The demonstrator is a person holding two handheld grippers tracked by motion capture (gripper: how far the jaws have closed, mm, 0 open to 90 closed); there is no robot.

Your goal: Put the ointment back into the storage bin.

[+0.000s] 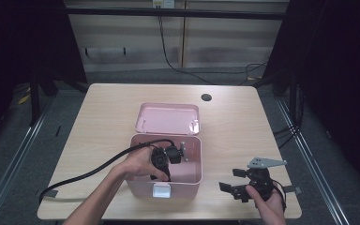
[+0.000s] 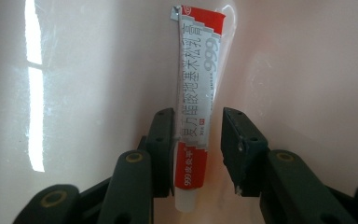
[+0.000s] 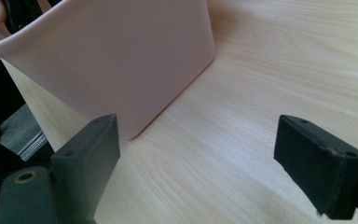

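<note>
Left claw [image 2: 198, 135] sits down in the pink box [image 1: 192, 176], jaws slack around the tube [image 2: 193, 116] — light, soft, slick, best pinched mid-body — while the right claw [image 3: 214, 158] gapes empty over the counter [image 3: 270, 70].

High view overhead; gripper views close (share pink box [image 1: 187, 180]).

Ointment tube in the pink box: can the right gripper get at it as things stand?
Probably not right away. The tube lies inside the box, between the left gripper's jaws, and that hand fills the opening. The right gripper sits open outside, over the table, facing the box's outer wall.
</note>
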